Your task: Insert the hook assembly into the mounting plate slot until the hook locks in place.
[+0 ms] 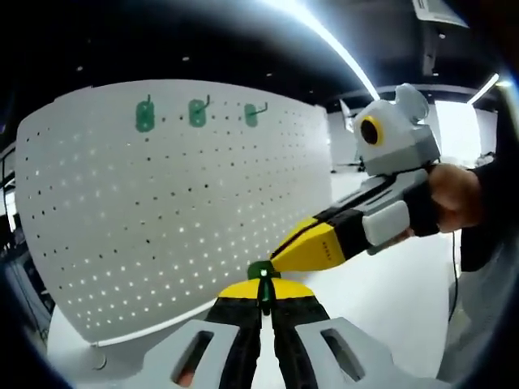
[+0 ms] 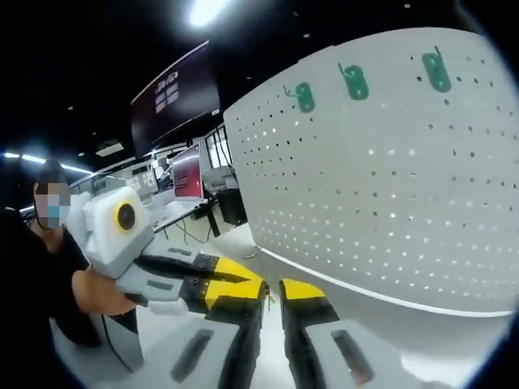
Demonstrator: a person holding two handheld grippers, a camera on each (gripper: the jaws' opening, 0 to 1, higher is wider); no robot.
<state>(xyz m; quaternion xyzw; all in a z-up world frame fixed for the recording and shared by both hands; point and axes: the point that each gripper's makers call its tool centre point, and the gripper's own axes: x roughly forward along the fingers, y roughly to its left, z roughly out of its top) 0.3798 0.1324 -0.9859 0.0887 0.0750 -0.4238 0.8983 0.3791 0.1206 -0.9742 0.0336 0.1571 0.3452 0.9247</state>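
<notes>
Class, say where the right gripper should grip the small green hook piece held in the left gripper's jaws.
The small green hook piece: grip its exposed top, clear of the left gripper's shut jaws, likely from the left gripper view's right, where the right gripper points.

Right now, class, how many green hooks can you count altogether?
4: three green plastic hooks along the white perforated pegboard's top, left, middle, right; a fourth pinched in the left gripper.
</notes>
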